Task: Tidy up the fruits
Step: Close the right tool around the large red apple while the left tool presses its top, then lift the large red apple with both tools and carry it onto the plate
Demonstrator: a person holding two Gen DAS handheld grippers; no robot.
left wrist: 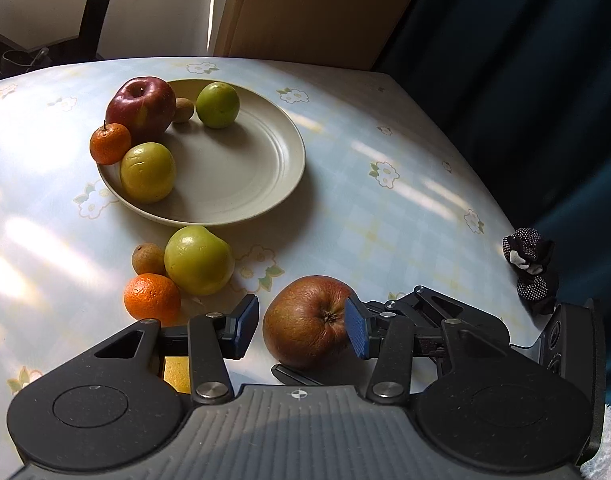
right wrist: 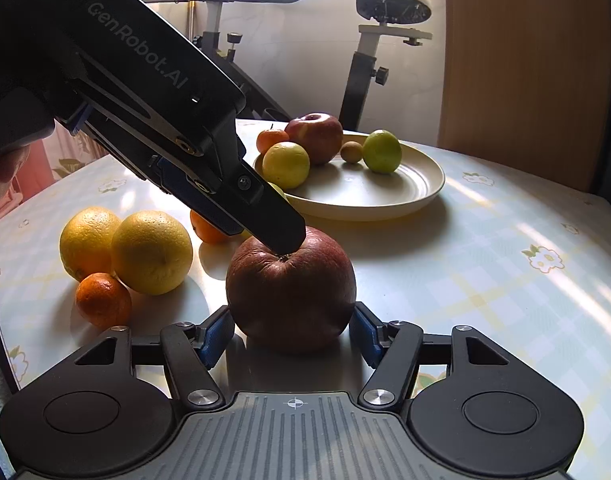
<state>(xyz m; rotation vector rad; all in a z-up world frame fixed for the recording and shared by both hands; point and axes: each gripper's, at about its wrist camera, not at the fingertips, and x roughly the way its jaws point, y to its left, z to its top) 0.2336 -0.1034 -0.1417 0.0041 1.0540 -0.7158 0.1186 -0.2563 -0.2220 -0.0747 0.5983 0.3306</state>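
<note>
A wrinkled red-brown apple [right wrist: 291,292] sits on the flowered table [right wrist: 485,280]. My right gripper [right wrist: 291,336] is shut on the apple, with its blue pads [right wrist: 217,336] against the lower sides. My left gripper [left wrist: 301,320] comes down from the upper left in the right wrist view; it is open, with one fingertip [right wrist: 285,240] resting on the apple's [left wrist: 305,324] top beside the stem. The beige plate [left wrist: 245,176] behind holds a red apple [left wrist: 141,106], green fruits, a small orange and a small brown fruit.
Loose on the table are a green fruit [left wrist: 197,260], an orange [left wrist: 151,298], a brown fruit [left wrist: 147,258], two big yellow citrus [right wrist: 151,252] and a small orange [right wrist: 103,300]. A dotted dark cloth [left wrist: 529,268] lies at the right edge. An exercise bike [right wrist: 369,60] stands behind.
</note>
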